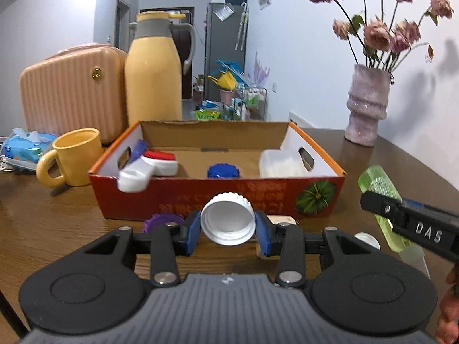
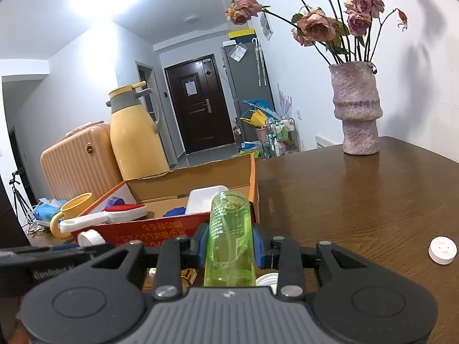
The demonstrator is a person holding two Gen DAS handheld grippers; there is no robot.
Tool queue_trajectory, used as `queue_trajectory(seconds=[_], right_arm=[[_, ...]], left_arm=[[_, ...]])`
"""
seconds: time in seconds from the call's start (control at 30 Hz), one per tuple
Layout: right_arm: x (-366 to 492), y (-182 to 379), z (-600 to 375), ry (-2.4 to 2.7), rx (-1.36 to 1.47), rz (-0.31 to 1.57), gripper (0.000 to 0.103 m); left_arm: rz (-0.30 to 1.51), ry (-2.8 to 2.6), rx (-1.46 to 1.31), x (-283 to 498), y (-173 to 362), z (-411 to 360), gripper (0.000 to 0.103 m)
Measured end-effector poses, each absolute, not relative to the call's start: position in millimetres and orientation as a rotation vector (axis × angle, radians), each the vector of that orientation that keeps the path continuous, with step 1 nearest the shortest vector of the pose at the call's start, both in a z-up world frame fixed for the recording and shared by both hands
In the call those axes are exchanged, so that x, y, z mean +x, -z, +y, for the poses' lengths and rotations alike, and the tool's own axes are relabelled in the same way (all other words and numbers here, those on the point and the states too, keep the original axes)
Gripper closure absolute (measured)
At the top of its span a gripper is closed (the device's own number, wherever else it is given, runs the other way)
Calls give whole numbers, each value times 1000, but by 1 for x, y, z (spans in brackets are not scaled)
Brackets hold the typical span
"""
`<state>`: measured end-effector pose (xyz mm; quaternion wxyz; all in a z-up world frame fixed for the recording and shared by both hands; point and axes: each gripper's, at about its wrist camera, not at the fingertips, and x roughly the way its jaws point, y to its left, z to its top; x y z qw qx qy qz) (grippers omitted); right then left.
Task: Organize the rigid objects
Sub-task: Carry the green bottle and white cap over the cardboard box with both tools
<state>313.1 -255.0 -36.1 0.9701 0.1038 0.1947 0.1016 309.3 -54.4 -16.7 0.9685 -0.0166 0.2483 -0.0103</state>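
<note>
Left hand-held gripper (image 1: 228, 223) clamped on a white screw cap (image 1: 228, 219), blue pads squeezing both sides, open underside tilted toward the camera. Held up off the bench (image 1: 57, 229), right in front of the red cardboard box (image 1: 218, 197).

Right hand-held gripper (image 2: 228, 246) closed around a clear green bottle (image 2: 229, 229), mouth end pointing away toward the box. Bottom of the bottle cut off behind the gripper body, so can't tell how long it really is.

Inside the box: a white scoop-like thing (image 1: 134, 179) poking over the front-left wall, a white piece with a red top (image 1: 160, 160), a blue cap (image 1: 223, 170) half hidden by the front wall, a white tub (image 1: 282, 162) at the right end. Something blue (image 1: 137, 150) against the left wall, hard to make out.

Peeking out behind the left gripper's fingers: a purple ridged cap (image 1: 163, 220), a pale tan object (image 1: 282, 219) mostly covered, a white round bit (image 1: 368, 239) on the right. Can't identify those last two.

Off alone on the bench, a small white disc (image 2: 442, 250). Yellow mug (image 1: 71, 157) beside the box's left end, pink vase (image 1: 367, 103) further back right.
</note>
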Motion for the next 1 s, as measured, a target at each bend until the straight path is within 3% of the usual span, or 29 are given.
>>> queue_trajectory(seconds=[1.0], right_arm=[[348, 14, -187, -229, 181, 323, 73]], left_arm=[[401, -53, -115, 333, -18, -19, 62]])
